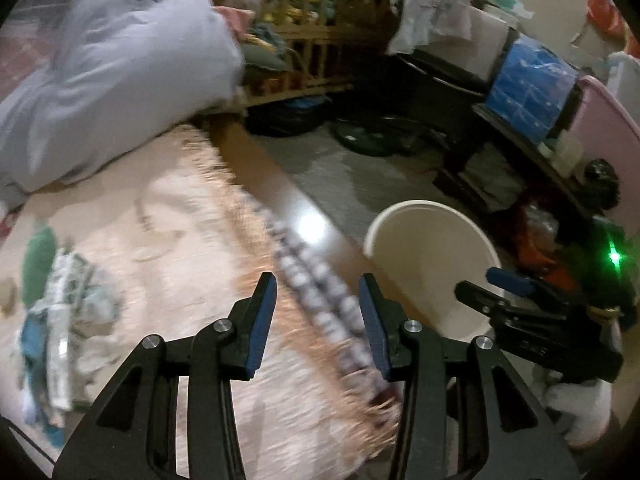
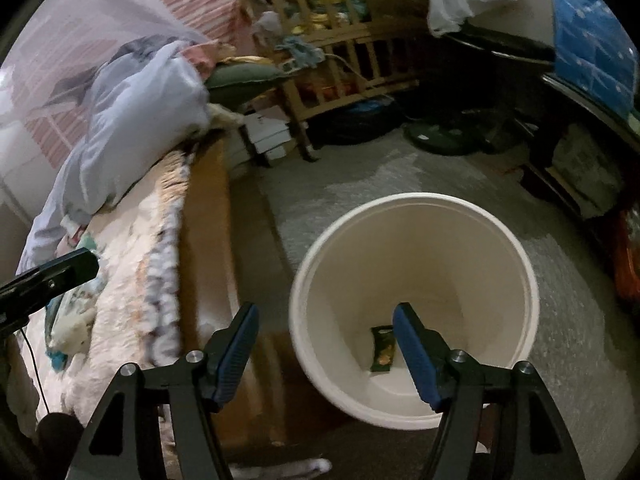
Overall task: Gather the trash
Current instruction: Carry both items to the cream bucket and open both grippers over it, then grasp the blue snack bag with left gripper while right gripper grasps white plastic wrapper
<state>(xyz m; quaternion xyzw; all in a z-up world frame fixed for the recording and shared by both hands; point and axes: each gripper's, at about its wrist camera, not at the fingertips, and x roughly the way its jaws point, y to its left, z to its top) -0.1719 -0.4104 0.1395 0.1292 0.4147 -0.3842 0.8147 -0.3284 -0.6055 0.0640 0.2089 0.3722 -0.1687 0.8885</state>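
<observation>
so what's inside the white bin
One dark green snack wrapper lies on the bottom of the bin. The right claw's finger covers part of the floor beside it, so anything under it stays hidden.

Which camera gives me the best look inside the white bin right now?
The right wrist view: it looks down into the white bin, showing its whole rim and a green wrapper lying on the bottom. The left wrist view catches only part of the bin, its bottom hidden behind the grippers.
</observation>
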